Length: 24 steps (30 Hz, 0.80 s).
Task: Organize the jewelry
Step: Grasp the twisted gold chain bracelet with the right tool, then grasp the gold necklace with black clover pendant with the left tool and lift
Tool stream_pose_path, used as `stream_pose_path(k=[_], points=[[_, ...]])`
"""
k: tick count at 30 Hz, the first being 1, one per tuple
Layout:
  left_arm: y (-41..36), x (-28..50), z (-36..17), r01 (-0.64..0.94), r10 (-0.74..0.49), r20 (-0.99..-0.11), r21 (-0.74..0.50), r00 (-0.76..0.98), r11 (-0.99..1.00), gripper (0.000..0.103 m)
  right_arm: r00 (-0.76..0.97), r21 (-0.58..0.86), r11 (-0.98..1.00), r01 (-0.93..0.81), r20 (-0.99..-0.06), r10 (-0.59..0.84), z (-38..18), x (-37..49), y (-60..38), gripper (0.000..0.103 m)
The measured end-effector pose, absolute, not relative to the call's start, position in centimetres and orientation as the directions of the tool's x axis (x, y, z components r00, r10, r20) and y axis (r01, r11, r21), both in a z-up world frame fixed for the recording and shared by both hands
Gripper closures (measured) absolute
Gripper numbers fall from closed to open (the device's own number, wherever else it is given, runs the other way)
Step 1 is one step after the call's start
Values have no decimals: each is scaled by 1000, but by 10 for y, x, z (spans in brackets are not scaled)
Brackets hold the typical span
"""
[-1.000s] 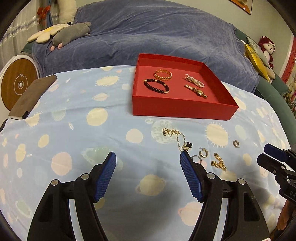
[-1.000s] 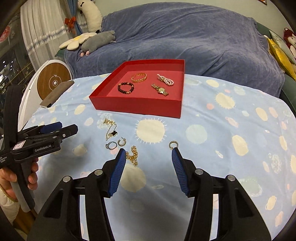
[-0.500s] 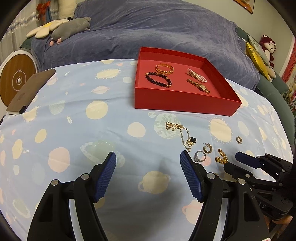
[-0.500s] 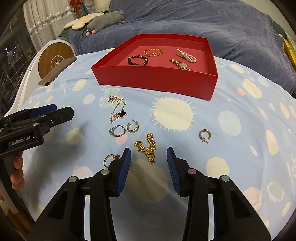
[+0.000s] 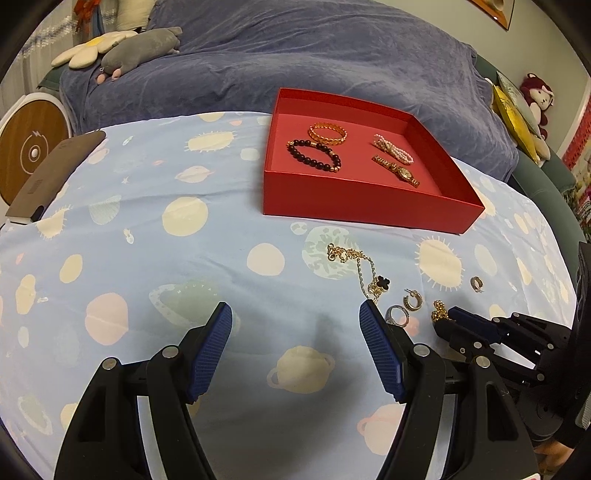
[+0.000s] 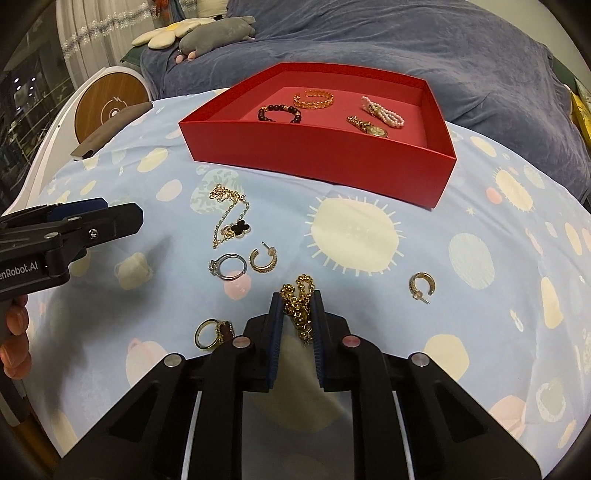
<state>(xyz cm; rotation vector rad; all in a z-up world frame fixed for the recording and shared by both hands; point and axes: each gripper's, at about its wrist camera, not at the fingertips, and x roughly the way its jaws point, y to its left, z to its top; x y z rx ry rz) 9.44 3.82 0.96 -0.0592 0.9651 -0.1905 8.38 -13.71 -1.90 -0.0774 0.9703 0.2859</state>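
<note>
A pale blue tablecloth [image 5: 155, 266] printed with cream planets and suns covers the table. Behind it, from ten to two o'clock, a dusky blue blanket [image 5: 332, 55] drapes a sofa. At eleven o'clock on the blanket lie a cream flower-shaped cushion [image 5: 92, 51] and, touching it, a grey plush animal [image 5: 144, 46]. At nine o'clock stands a round wooden disc in a white frame [image 5: 29, 155], with a flat brown case [image 5: 55, 177] just beside it on the cloth's edge. At two o'clock sit a yellow pillow [image 5: 513, 114] and a red-haired plush doll [image 5: 537, 98]. White curtains [image 6: 92, 33] hang at eleven o'clock in the right wrist view.
</note>
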Motion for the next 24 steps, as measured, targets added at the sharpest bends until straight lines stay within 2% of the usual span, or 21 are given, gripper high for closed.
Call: stream_pose_path(k=[3, 14, 17, 19, 22, 23, 24], points=[[35, 97, 8, 140, -188, -812, -132, 552, 981, 34, 526, 83, 963, -257, -824, 211, -16, 84, -142, 95], [5, 125, -7, 176, -228, -819, -157, 527, 972, 34, 556, 133, 969, -207, -799, 229, 5, 85, -160, 95], [-10, 130, -9, 207, -231, -813, -139, 535, 968, 37, 559, 140, 969, -203, -796, 232, 7, 85, -162, 95], [-19, 132, -13, 236, -240, -815, -130, 528, 963, 48, 558, 144, 970, -196, -797, 231, 6, 85, -164, 95], [-28, 132, -21, 253, -199, -809, -65, 553, 965, 61, 558, 152, 970, -187, -797, 232, 6, 86, -167, 95], [-30, 130, -21, 259, -186, -805, -42, 563, 965, 62, 558, 154, 971, -185, -796, 232, 7, 86, -168, 95], [-31, 130, -21, 266, -188, -804, -39, 565, 963, 68, 558, 156, 971, -182, -797, 233, 7, 86, -168, 95]])
